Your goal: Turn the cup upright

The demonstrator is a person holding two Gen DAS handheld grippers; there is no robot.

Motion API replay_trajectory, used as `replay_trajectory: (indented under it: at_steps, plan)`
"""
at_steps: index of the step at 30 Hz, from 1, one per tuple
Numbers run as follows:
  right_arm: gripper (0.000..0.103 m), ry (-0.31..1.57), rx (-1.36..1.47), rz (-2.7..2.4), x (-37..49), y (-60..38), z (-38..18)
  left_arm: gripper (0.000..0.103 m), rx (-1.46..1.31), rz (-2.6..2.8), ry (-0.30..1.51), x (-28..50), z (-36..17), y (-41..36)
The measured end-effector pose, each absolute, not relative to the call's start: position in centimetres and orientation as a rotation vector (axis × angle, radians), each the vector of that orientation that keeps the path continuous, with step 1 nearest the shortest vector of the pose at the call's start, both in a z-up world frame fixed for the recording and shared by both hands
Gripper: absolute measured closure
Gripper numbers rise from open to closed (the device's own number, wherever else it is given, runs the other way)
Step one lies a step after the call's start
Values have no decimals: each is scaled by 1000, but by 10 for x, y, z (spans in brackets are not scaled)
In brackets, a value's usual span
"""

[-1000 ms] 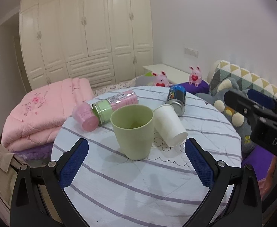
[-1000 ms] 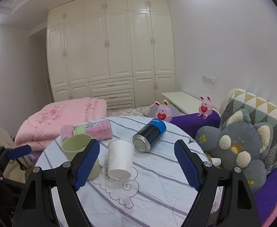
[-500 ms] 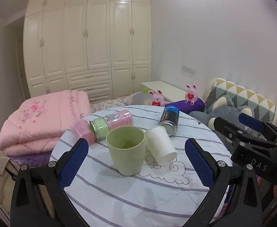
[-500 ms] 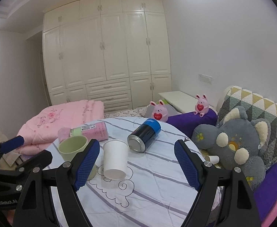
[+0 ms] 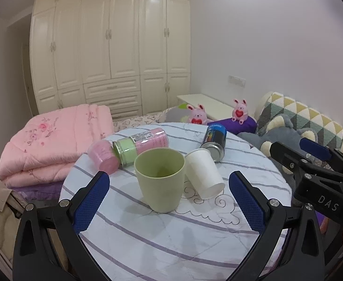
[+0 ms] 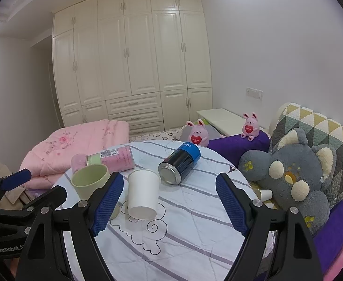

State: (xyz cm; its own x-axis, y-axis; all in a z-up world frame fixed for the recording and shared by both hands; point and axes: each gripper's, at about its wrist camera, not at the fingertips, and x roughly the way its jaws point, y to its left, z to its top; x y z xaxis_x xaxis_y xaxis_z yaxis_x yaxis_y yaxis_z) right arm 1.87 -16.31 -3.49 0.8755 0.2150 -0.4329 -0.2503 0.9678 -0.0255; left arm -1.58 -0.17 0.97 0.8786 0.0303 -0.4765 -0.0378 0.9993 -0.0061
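Observation:
A light green cup stands upright, mouth up, on the round striped table; it also shows in the right wrist view. A white paper cup lies tilted on its side just right of it, also in the right wrist view. My left gripper is open and empty, pulled back in front of the green cup. My right gripper is open and empty, in front of the white cup; it shows at the right of the left wrist view.
A pink and green bottle and a blue-black can lie on their sides at the table's far part. A pink quilt lies left. A grey plush toy, purple cushion and small paper cup are right.
Both grippers have drawn back and risen slightly from the table, so the cups look smaller and farther. The green cup stays upright; nothing on the table moved.

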Motion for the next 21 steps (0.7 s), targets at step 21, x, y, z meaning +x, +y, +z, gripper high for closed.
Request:
replay_trajectory:
  at_steps: [21]
  plan:
    - [21, 452, -110, 255, 27, -139, -41, 0, -31, 72, 480, -5, 1, 17]
